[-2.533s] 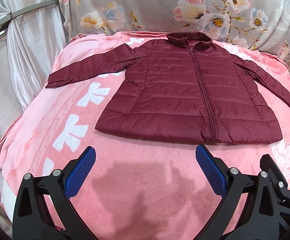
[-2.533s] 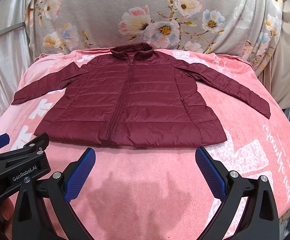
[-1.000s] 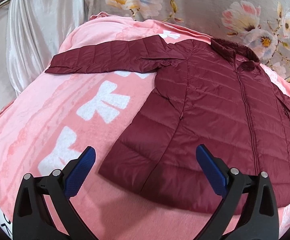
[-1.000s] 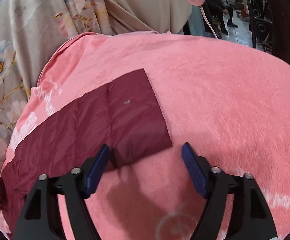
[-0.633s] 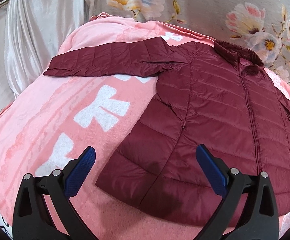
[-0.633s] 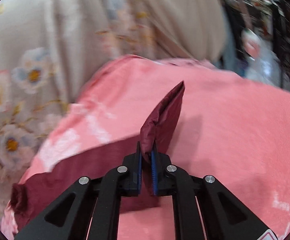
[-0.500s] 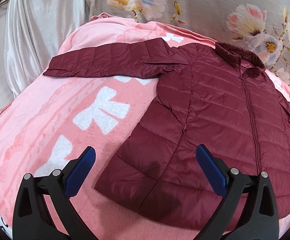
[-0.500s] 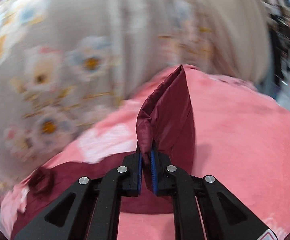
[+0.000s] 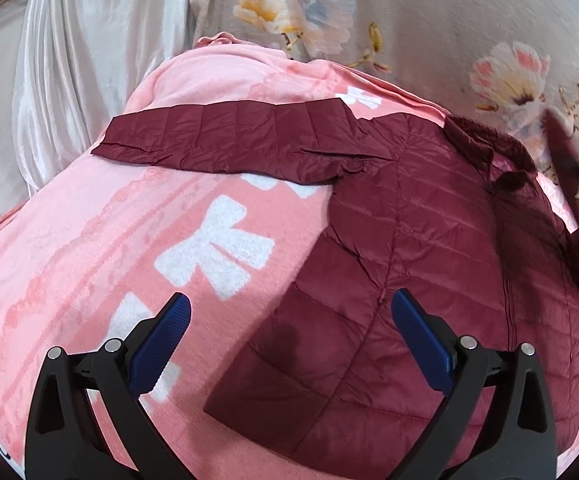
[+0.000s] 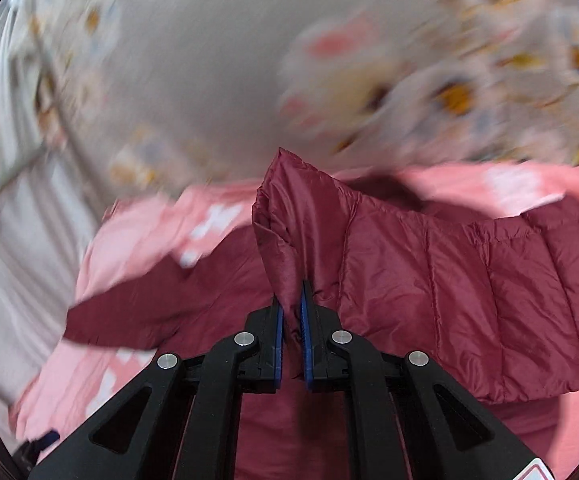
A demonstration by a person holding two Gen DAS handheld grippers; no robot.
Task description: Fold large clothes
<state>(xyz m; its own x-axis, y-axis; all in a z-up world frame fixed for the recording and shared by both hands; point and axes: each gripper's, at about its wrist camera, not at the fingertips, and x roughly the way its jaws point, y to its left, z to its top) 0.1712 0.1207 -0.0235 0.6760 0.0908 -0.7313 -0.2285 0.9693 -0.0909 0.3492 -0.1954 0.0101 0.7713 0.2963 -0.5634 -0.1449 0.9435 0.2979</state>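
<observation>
A maroon quilted jacket (image 9: 429, 248) lies zip-up on a pink blanket (image 9: 109, 240). Its left sleeve (image 9: 229, 144) stretches flat toward the far left. My left gripper (image 9: 287, 332) is open and empty, hovering over the jacket's near left hem corner. My right gripper (image 10: 291, 316) is shut on the cuff of the right sleeve (image 10: 449, 272) and holds it lifted above the jacket body; the cuff stands up between the jaws. The raised sleeve and the right gripper show blurred at the right edge of the left wrist view (image 9: 577, 184).
The blanket carries white bow shapes (image 9: 217, 248) and rounds off at its edges. A grey floral cloth (image 9: 369, 20) hangs behind. A silvery white curtain (image 9: 69, 60) hangs at the left. The right wrist view is motion-blurred.
My right gripper closed on the right sleeve's cuff, lifted it off the blanket and swung it left over the jacket. My left gripper stayed open and shifted slightly over the hem.
</observation>
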